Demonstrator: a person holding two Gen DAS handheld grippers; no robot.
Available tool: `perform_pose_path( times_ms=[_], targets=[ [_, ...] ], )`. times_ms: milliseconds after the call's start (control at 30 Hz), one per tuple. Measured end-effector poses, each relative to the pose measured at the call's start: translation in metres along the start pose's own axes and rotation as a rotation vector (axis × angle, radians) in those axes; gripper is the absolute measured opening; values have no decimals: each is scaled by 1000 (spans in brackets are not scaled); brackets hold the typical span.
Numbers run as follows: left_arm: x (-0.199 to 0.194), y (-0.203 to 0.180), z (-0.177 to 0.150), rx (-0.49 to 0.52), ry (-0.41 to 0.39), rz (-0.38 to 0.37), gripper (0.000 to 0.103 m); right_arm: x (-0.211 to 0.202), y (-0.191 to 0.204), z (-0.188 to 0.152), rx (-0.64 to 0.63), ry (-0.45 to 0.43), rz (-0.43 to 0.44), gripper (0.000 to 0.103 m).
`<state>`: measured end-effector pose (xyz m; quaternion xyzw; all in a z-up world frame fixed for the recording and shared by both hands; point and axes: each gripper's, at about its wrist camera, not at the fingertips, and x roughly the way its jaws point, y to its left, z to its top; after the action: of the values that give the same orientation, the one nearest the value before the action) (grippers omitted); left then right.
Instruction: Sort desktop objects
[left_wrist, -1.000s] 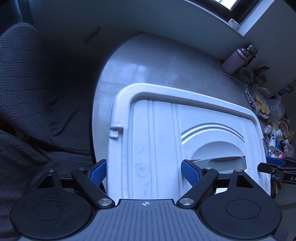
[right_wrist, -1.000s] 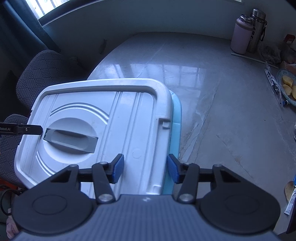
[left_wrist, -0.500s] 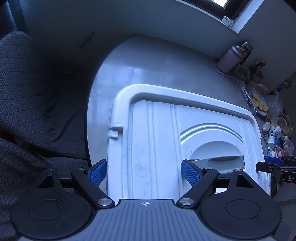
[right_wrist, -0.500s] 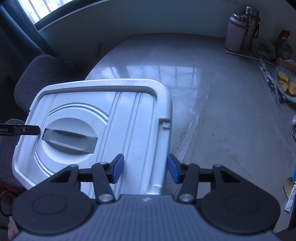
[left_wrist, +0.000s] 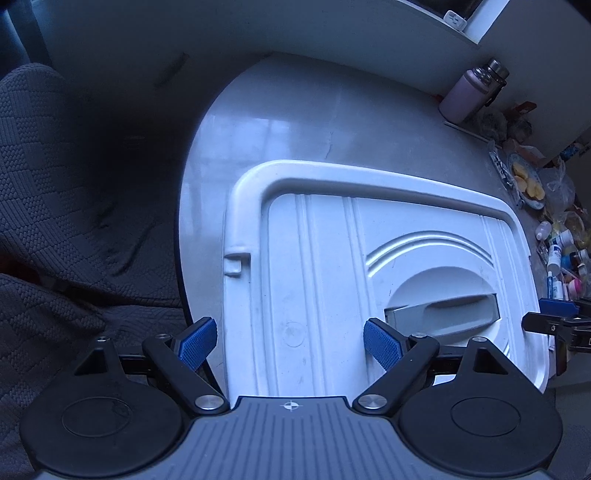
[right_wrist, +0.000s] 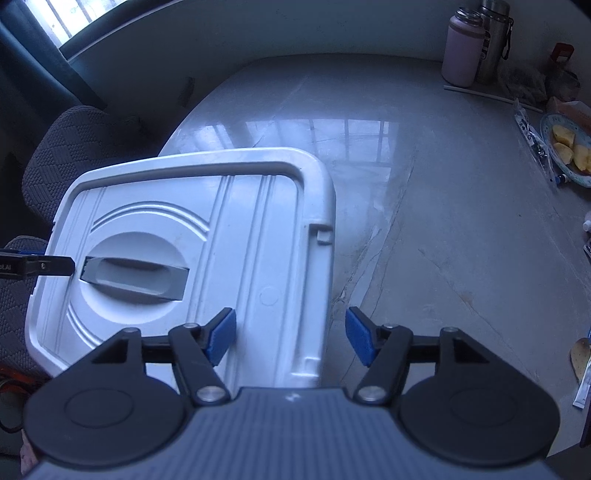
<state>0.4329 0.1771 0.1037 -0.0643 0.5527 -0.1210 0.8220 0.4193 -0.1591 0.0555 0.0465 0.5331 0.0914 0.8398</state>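
White lid (right_wrist: 236, 236) sits on the table (right_wrist: 424, 184); my left gripper (left_wrist: 290, 338) and right gripper (right_wrist: 290, 336) straddle its edges, jaws opening, not pinching.

white ribbed lid (left_wrist: 332, 258) | grey recessed handle (left_wrist: 443, 310) | flat on table

White lid (left_wrist: 325, 258) on pale grey, faintly veined worktop (right_wrist: 424, 192).
Ribbed white plastic with raised arcs and a grey handle (left_wrist: 443, 310); blue ridged pads (left_wrist: 380, 343) on black arms of the left gripper (left_wrist: 290, 341), same blue and black on the right gripper (right_wrist: 290, 336). Dark grey checker-woven chair fabric (left_wrist: 55, 184). Pinkish, perhaps lilac, flask (right_wrist: 461, 48); yellow pieces on a pale-rimmed plate (right_wrist: 554, 158).
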Motion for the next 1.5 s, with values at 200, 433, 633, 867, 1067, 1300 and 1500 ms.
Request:
perform_pose_path(
  times_ms=[200,433,633,867,1067,1300,1500],
  targets=[
    [-1,-4,0,-1,-22,32,91,-3,2,-7,-10,-15,-7,72],
    [-22,-23,-20,19,-121,124,91,-17,6,-22,-38,-85,-24,72],
    [-52,-54,-65,42,-335,215,91,-37,16,-51,-87,-201,-12,73],
    [-76,-80,-125,52,-485,228,91,-60,39,-96,-102,-287,20,73],
    [-91,-95,-173,23,-552,244,95,-78,64,-140,-131,-348,-12,74],
    [-94,-109,-248,98,-557,290,98,-89,82,-204,-114,-425,-65,81],
    [-82,-112,-303,77,-578,316,98,-85,92,-257,-128,-551,-60,87]
  ],
)
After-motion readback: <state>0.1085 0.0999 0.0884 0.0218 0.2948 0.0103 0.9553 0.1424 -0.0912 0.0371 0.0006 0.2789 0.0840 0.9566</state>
